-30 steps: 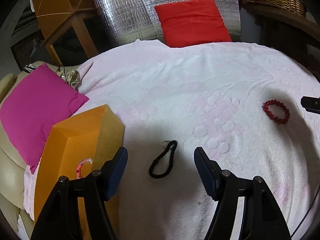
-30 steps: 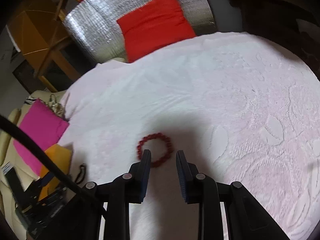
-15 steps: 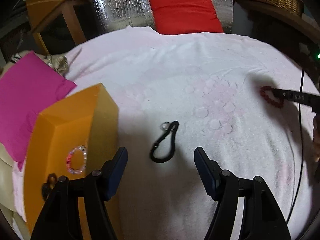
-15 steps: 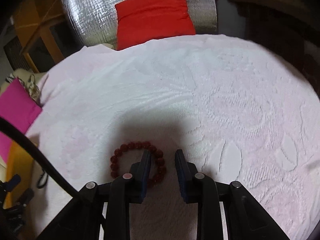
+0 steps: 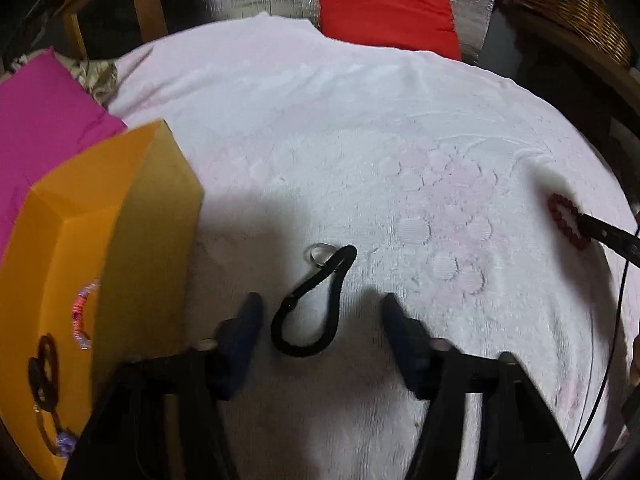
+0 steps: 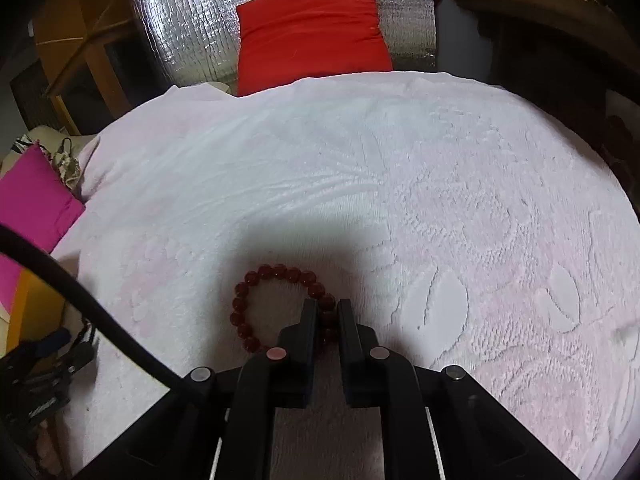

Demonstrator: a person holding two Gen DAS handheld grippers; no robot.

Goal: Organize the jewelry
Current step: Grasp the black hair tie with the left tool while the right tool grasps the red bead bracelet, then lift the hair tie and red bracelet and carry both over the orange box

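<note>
Pickup step on the pink blanket (image 6: 400,184): the right gripper (image 6: 327,322) has its jaws clamped on the red bracelet (image 6: 276,272), the left gripper (image 5: 320,320) is closing around the untouched black cord (image 5: 316,312); next, I judge, lift both to the orange box (image 5: 100,216), near left.

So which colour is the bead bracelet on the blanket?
Dark red; the bead bracelet shows best in the right wrist view.
</note>
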